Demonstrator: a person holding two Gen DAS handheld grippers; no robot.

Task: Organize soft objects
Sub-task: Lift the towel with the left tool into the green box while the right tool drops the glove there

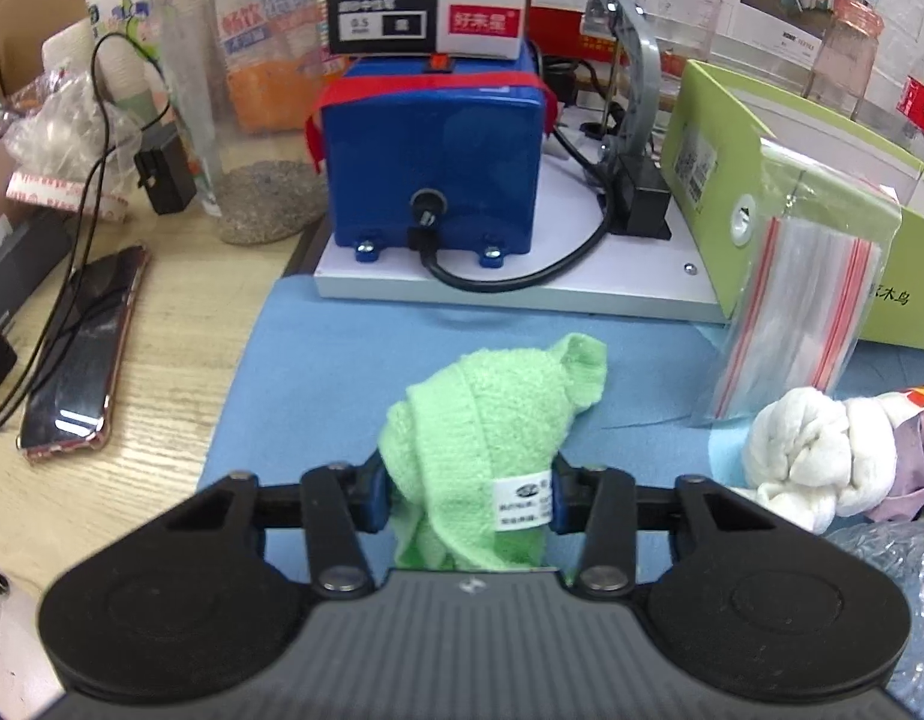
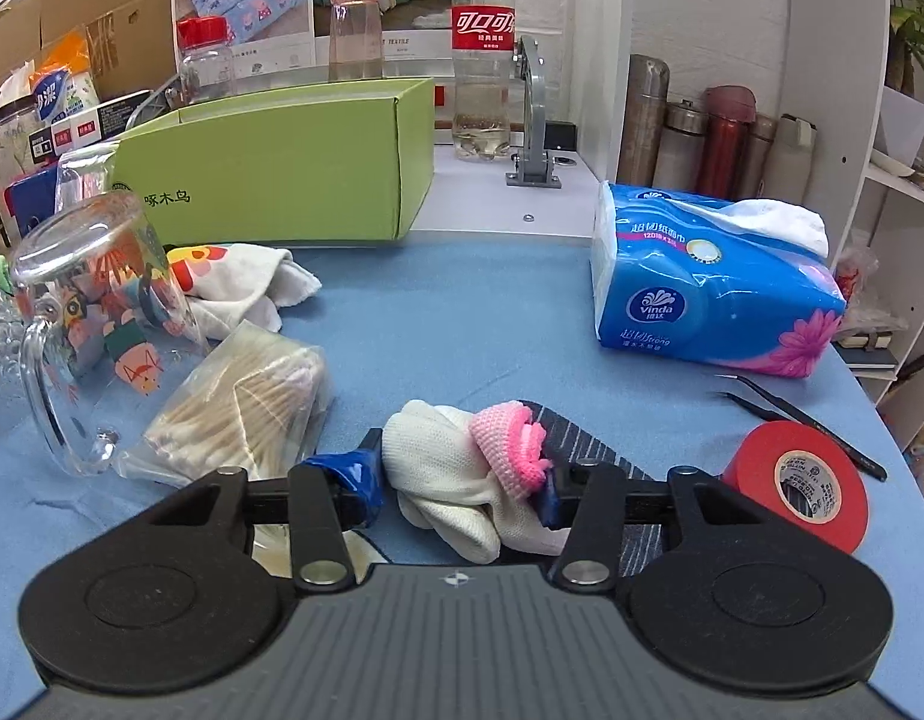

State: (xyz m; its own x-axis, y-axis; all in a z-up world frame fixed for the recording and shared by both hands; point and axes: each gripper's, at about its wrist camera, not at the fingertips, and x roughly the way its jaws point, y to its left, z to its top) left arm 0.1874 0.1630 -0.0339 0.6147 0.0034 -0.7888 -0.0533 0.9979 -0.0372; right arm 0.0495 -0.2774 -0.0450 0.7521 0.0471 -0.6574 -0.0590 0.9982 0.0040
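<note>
In the left wrist view my left gripper [image 1: 465, 495] is shut on a bunched green fleece cloth [image 1: 492, 420] with a white label, held over the blue mat [image 1: 318, 372]. A knotted white cloth [image 1: 816, 450] lies to the right beside a purple fabric [image 1: 918, 456]. In the right wrist view my right gripper [image 2: 459, 489] is shut on a white knit glove with a pink cuff [image 2: 462, 468], which rests on a dark striped cloth [image 2: 588, 450]. A patterned white cloth [image 2: 240, 282] lies at the left by the green box [image 2: 282, 168].
Left view: a blue machine [image 1: 432, 162] on a white base, a phone [image 1: 84, 354], a clear jar [image 1: 246, 90], a pack of zip bags [image 1: 804, 300]. Right view: an upturned glass mug [image 2: 96, 324], cotton swabs [image 2: 246, 408], a tissue pack [image 2: 708, 288], red tape [image 2: 804, 486], tweezers [image 2: 810, 420], a cola bottle [image 2: 483, 54].
</note>
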